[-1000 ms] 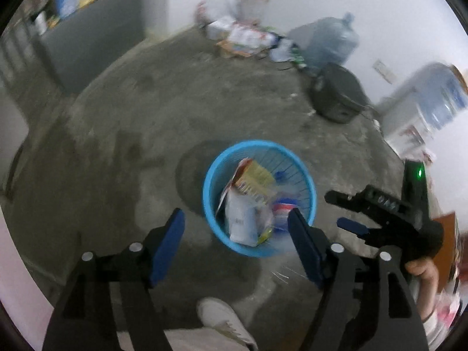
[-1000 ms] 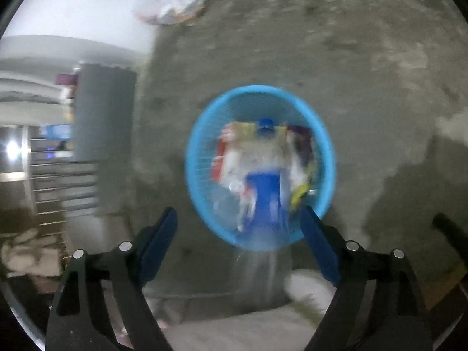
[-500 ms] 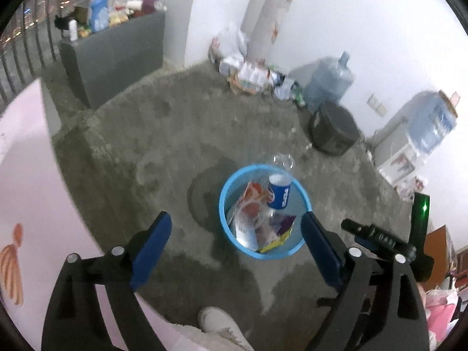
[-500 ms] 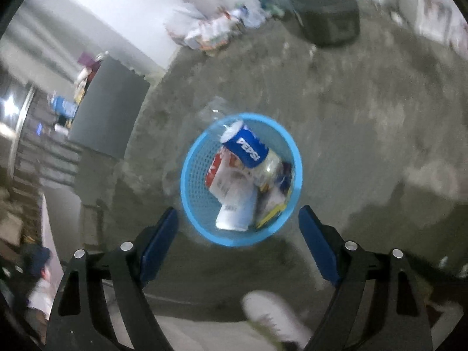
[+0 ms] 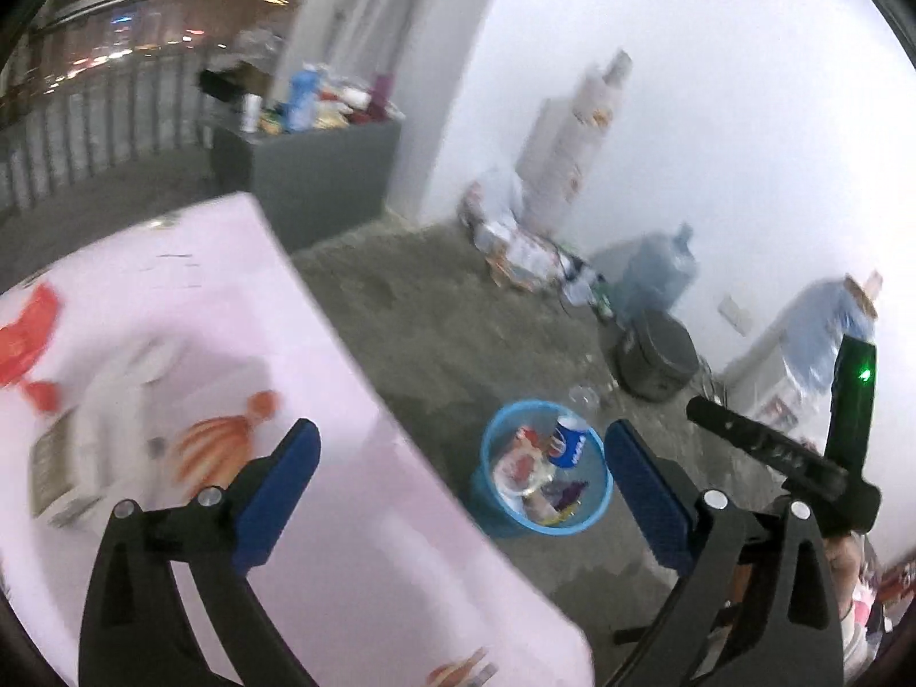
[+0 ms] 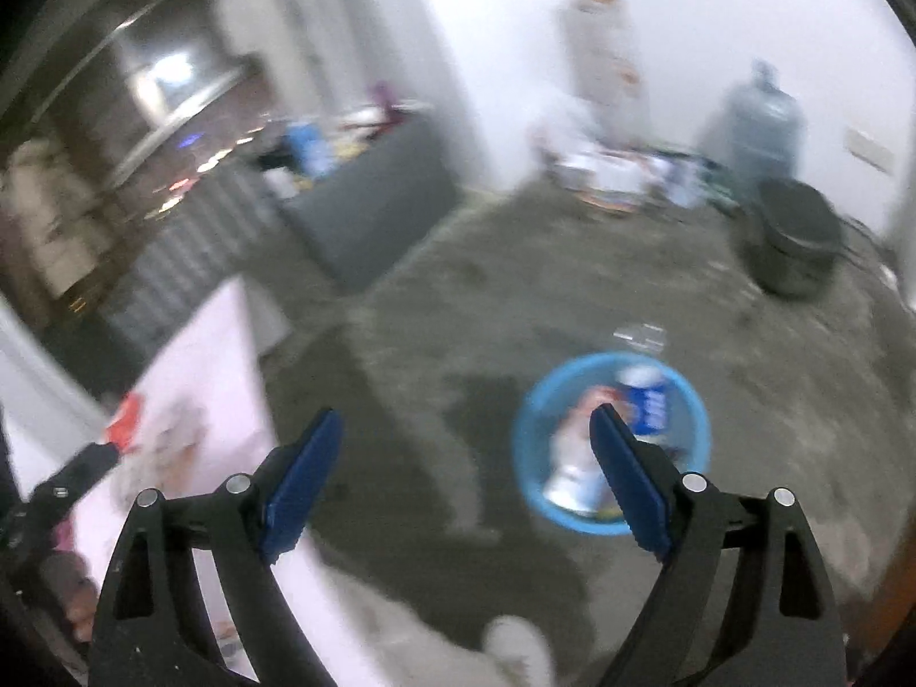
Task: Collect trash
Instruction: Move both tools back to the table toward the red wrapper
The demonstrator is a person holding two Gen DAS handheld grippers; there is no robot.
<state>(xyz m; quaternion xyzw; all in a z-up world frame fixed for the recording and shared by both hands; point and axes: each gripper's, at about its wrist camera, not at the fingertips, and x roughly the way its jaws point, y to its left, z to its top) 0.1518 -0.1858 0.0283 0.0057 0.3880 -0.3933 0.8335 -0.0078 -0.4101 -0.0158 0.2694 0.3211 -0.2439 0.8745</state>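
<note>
Bare floor around blue basket (image 5: 493, 515); pink table (image 5: 355, 515) blocks left

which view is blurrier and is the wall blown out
Right wrist view: heavy motion smear, the blue basket and the pink table are soft. Left wrist view: sharper at the basket, its blue can is readable, the table smeared. White wall overexposed in both.

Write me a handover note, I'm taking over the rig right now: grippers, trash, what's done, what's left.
Left gripper: fingers opening, nothing between them.
Right gripper: fingers opening, nothing between them.
Blue basket stands on the concrete floor, holding a Pepsi can and wrappers.
Done: that trash is binned.
Left: a clear cup on the floor behind the basket; litter on the pink table, too blurred to name.
</note>
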